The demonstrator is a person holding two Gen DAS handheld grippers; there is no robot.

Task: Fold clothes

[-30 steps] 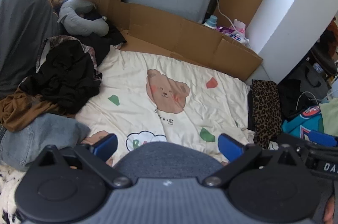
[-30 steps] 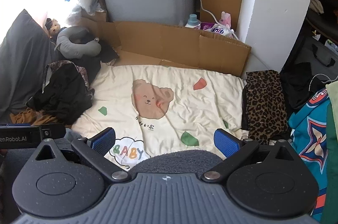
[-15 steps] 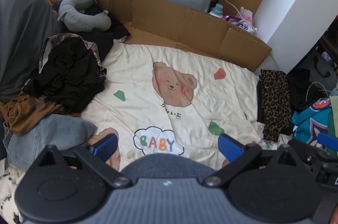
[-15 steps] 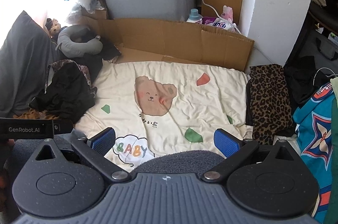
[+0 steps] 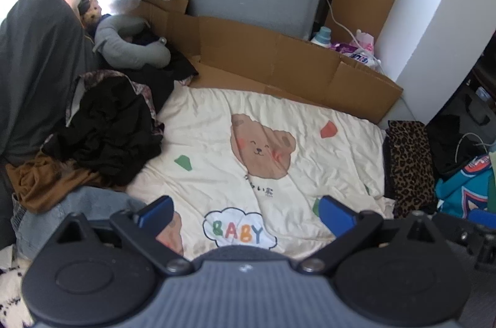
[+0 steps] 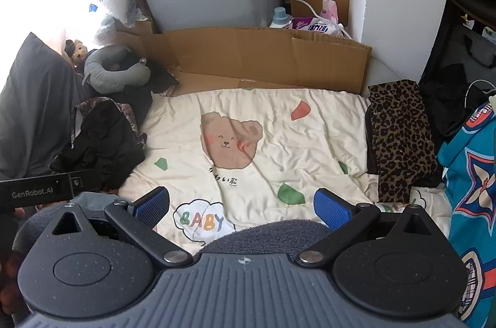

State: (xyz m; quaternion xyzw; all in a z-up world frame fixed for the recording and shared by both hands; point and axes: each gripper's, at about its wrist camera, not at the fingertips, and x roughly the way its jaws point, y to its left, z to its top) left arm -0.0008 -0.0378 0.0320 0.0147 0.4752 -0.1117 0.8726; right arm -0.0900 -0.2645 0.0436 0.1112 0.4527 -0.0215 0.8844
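The cream blanket (image 5: pixel 279 117) carries "BABY" in coloured letters inside a white cloud, low at the middle of both views, and a short line of small dark characters under the bear's face, too small to read surely. At the left edge of the right wrist view, a black bar (image 6: pixel 40 190) reads "GenRobot.AI". A packet (image 6: pixel 313 26) behind the cardboard bears blue print, unreadable.
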